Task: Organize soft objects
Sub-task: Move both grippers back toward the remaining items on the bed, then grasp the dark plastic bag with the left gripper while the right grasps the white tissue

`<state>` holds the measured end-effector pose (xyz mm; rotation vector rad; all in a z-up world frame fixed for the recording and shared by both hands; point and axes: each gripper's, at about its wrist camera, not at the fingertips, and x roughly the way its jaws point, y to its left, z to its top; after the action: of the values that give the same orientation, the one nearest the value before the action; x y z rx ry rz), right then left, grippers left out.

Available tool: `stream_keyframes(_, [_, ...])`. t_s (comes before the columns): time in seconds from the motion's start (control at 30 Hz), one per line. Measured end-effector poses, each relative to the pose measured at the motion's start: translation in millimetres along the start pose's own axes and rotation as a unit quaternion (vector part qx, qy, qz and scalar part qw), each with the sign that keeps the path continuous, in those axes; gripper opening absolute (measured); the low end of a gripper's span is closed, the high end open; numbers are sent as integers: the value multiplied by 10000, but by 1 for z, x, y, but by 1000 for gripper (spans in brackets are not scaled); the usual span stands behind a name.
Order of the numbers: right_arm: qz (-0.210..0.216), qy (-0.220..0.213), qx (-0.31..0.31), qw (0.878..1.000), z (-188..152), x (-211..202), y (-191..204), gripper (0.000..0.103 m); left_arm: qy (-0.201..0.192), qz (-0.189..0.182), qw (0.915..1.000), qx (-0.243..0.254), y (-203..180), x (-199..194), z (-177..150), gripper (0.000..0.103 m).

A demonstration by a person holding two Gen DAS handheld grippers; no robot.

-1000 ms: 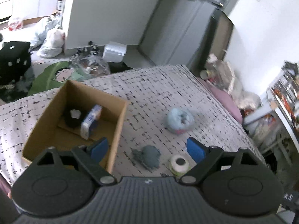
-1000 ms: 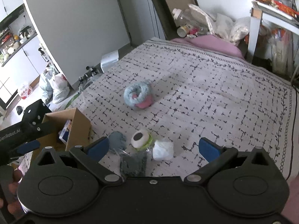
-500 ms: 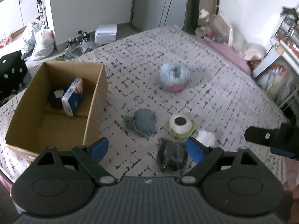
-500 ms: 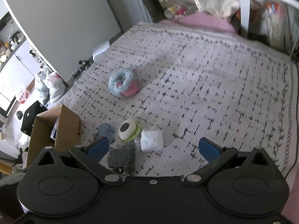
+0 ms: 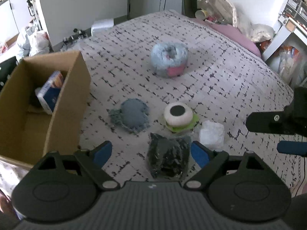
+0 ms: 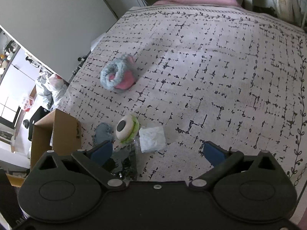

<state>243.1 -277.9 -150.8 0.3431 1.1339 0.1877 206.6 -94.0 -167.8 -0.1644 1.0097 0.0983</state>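
Soft objects lie on the patterned bedspread [image 5: 220, 72]: a fluffy blue-and-pink plush [image 5: 168, 60] [image 6: 118, 75], a blue denim pad [image 5: 132, 116] [image 6: 102, 132], a white-and-green round plush [image 5: 179, 116] [image 6: 126, 129], a white packet [image 5: 212, 132] [image 6: 152, 139] and a dark bagged item [image 5: 168, 157] [image 6: 124, 162]. My left gripper [image 5: 150, 152] is open and empty, just above the dark bag. My right gripper [image 6: 156, 152] is open and empty above the packet; it also shows in the left wrist view [image 5: 276, 132].
An open cardboard box [image 5: 57, 103] [image 6: 63, 132] stands left of the objects, holding a blue-and-white pack [image 5: 50, 92] and a dark item. A pink pillow [image 5: 234, 35] and clutter line the far bed edge. Bags lie on the floor beyond the box.
Both grippers have moved nearer and tilted down over the cluster of objects. The right gripper has come into the left wrist view. Both stay open.
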Motion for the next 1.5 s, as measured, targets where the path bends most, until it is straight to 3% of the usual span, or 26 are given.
stream_keyframes(0.27, [100,215,159,9996,4,23,-3,88,355,-302,9989,8,-3,28,1,86])
stream_keyframes(0.47, [116,371,381,9985,5,42,-7,78,370,-334,9987,59,-3,40,-1,85])
stream_keyframes(0.63, [84,448,474,9978,6,55,-7,77,230,-389,9988,209,-5,41,-5,76])
stream_keyframes(0.8, [-33,529,443,9976,6,67,-1,72,295,-548,9980,58,-1,44,-11,56])
stream_keyframes(0.9, [-21,591,445,9973,5,75,1,61,223,-545,9983,-33,2,40,-13,51])
stream_keyframes(0.97, [-16,657,438,9969,4,79,3,40,200,-516,9984,-122,5,38,-14,48])
stream_keyframes(1.2, [109,337,328,9988,0,61,8,38,-43,-465,9984,-326,19,22,-13,44])
stream_keyframes(1.5, [-55,-142,154,9998,-12,25,23,38,-493,-593,9962,-398,31,-4,-9,44])
